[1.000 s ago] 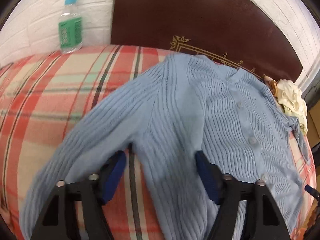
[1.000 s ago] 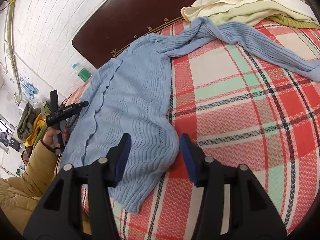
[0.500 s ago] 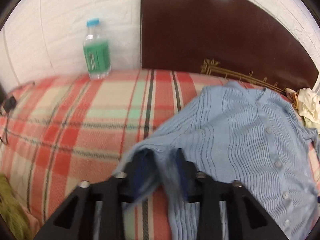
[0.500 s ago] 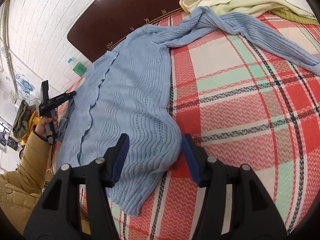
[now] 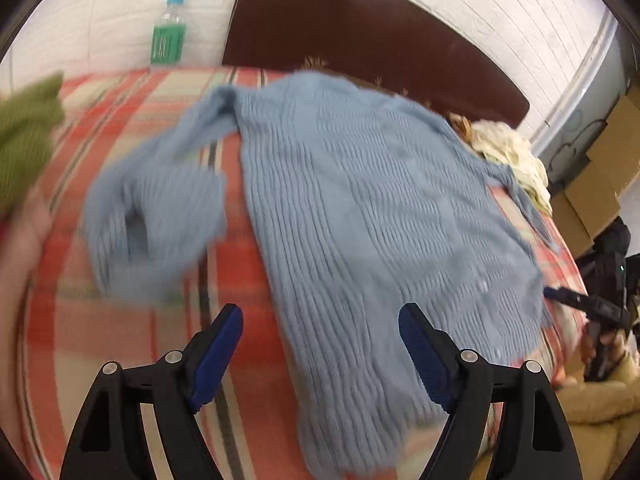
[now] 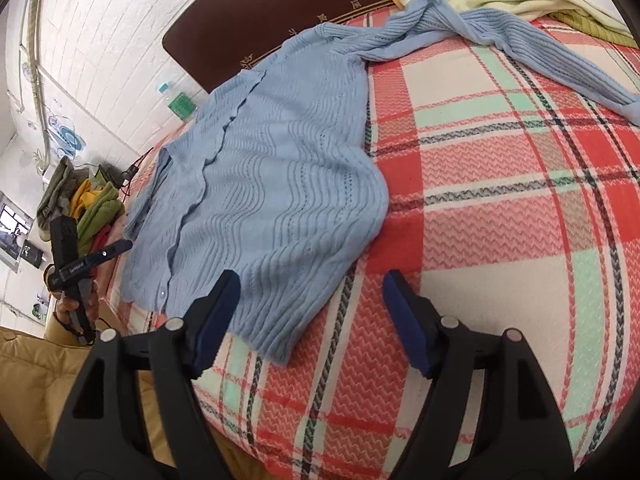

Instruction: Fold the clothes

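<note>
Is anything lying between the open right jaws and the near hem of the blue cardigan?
Nothing visible does. The right gripper hangs open over the cardigan hem, with only bare plaid blanket beside it.

Cardigan (image 6: 276,184) on bed (image 6: 500,208); bottle (image 5: 168,32) behind.

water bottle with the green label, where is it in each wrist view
Left wrist: the water bottle stands upper left, against the white brick wall, just left of the dark headboard.
Right wrist: the water bottle is small, left of centre, below the headboard's lower left end.
Shared landmark: the headboard.
</note>
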`<state>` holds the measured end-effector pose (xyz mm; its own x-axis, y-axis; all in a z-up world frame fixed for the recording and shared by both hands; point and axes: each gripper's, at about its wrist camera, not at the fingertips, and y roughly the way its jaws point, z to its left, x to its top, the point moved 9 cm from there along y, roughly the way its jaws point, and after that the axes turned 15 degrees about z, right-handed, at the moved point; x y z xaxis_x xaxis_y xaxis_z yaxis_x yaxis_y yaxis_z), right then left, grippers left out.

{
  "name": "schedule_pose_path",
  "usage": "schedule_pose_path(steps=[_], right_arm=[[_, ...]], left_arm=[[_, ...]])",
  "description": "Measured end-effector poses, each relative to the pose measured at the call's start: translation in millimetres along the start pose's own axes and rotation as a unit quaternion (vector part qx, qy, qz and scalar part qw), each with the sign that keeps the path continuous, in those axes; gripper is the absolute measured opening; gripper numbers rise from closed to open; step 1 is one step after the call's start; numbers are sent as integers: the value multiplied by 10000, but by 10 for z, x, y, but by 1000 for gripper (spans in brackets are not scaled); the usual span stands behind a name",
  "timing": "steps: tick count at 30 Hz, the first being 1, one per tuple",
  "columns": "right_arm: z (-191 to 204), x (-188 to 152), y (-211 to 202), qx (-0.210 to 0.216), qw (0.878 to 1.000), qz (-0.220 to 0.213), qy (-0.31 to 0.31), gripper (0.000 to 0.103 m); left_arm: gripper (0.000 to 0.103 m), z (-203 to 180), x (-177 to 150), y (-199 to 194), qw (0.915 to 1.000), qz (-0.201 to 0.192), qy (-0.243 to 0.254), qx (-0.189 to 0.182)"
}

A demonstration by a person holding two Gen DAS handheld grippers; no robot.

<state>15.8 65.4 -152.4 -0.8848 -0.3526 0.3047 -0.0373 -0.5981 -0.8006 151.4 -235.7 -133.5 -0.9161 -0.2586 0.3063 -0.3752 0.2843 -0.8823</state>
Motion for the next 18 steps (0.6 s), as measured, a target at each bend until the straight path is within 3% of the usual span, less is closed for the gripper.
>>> schedule_pose_path(steps=[4, 7, 9, 10, 11, 12, 13, 14, 18], right_arm=[[214, -77, 130, -159, 9987, 30, -477, 80], [317, -79, 254, -609, 9951, -8, -773, 80], [301, -47, 293, -904, 9929, -24, -766, 64], [270, -23, 303, -1027, 9922, -34, -711, 41], [220, 2, 301, -1055, 9926, -30, -607, 19], [179, 18, 286, -991, 9938, -19, -508, 13], [139, 33, 270, -928, 9948, -8, -409, 10], [114, 40, 251, -874, 9956, 4, -342, 8], [211, -60, 96, -611, 9973, 37, -409, 7]], left_arm=[[86, -181, -233, 94, 9997, 126, 215, -10], [86, -341, -222, 111, 9993, 75, 237, -285], [85, -431, -214, 187, 9995, 56, 296, -126], [81, -478, -223, 221, 9991, 23, 386, 148], [69, -508, -221, 238, 9981, -13, 474, 398], [49, -527, -216, 247, 9971, -25, 527, 556], [35, -542, -209, 243, 9968, -8, 527, 603], [10, -553, -214, 233, 9974, 30, 488, 522], [10, -555, -237, 19, 9995, -62, 289, 98]])
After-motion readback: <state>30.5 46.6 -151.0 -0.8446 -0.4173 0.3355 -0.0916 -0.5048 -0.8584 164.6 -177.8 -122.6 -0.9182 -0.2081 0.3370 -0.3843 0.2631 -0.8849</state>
